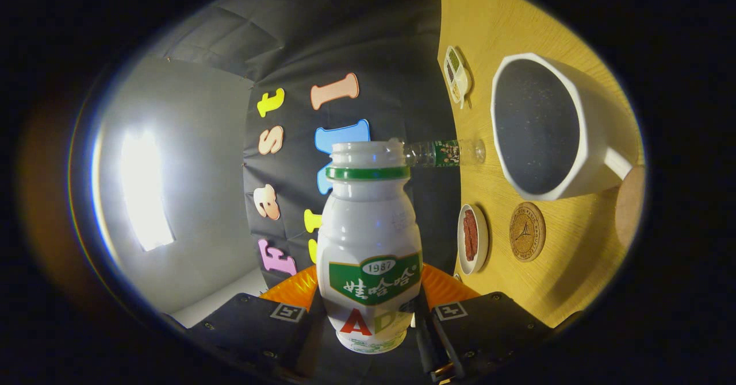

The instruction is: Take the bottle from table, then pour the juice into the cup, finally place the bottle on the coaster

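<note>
Item: white bottle, green neck ring, green label band, cap off, mouth open. Position: clamped between the two fingers of the gripper, both pressing its lower body; lifted clear of the table and turned sideways relative to it. Item: white cup, dark speckled interior, handle toward the near edge; stands on the wooden table beyond and to the right of the bottle's mouth, apart from it. Item: round cork coaster, bare, just beside the cup. Item: small white dish with red contents, next to the coaster. Item: clear plastic bottle, behind the held bottle's neck. Item: divided white dish, farther off.
</note>
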